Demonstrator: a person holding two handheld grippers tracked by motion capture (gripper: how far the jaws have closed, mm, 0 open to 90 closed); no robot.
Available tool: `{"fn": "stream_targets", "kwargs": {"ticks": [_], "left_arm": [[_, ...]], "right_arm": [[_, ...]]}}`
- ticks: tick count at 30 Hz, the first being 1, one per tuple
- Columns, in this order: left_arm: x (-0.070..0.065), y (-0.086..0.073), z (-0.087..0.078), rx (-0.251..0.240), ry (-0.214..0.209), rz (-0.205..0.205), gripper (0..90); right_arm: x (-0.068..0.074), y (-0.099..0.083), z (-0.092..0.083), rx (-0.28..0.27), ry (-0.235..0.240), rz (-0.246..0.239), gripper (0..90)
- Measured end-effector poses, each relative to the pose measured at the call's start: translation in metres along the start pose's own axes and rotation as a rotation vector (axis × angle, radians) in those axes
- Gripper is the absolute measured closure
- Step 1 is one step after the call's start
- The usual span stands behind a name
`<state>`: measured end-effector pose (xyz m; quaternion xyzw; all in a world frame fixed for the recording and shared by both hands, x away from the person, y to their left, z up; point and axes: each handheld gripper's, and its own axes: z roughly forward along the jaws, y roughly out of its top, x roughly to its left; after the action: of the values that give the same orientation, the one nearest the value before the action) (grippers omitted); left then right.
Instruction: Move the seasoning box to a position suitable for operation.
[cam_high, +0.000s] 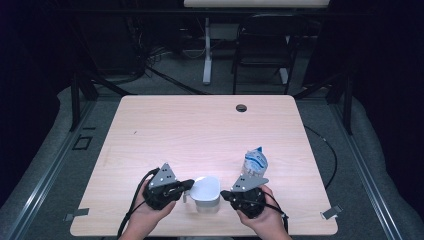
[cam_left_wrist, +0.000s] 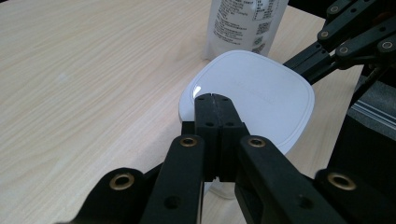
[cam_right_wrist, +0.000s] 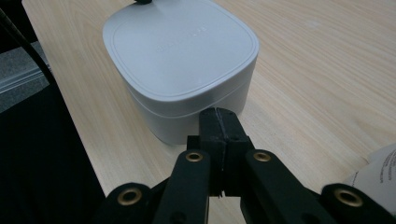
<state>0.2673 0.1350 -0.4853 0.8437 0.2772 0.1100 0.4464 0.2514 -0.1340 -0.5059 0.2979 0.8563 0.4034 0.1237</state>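
Note:
A white rounded-square box with a lid (cam_high: 207, 189) sits near the table's front edge, between my two grippers. My left gripper (cam_high: 190, 184) is shut, and its tips reach over the left edge of the lid (cam_left_wrist: 261, 93). In the left gripper view the jaws (cam_left_wrist: 215, 97) are pressed together with nothing between them. My right gripper (cam_high: 223, 194) is also shut and empty, its tips (cam_right_wrist: 219, 112) close to the box's side wall (cam_right_wrist: 187, 107). Whether either gripper touches the box I cannot tell. A white and blue pouch (cam_high: 255, 162) stands just behind the right gripper.
The light wooden table (cam_high: 200, 130) has a round cable hole (cam_high: 241, 107) near its far edge. The pouch (cam_left_wrist: 243, 23) stands close behind the box. A dark chair (cam_high: 262, 47) and a desk leg stand on the floor beyond the table.

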Motion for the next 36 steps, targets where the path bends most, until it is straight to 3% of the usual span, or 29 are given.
{"fn": "stream_targets", "kwargs": {"ticks": [17, 36], "left_arm": [[0.0004, -0.0015, -0.0009, -0.003, 0.003, -0.008, 90.0], [0.0027, -0.0032, -0.0023, -0.006, 0.001, -0.019, 90.0]], "right_arm": [[0.0004, 0.003, -0.0062, -0.042, 0.008, 0.01, 90.0], [0.0014, 0.002, -0.0037, -0.037, 0.019, 0.006, 89.5]]}}
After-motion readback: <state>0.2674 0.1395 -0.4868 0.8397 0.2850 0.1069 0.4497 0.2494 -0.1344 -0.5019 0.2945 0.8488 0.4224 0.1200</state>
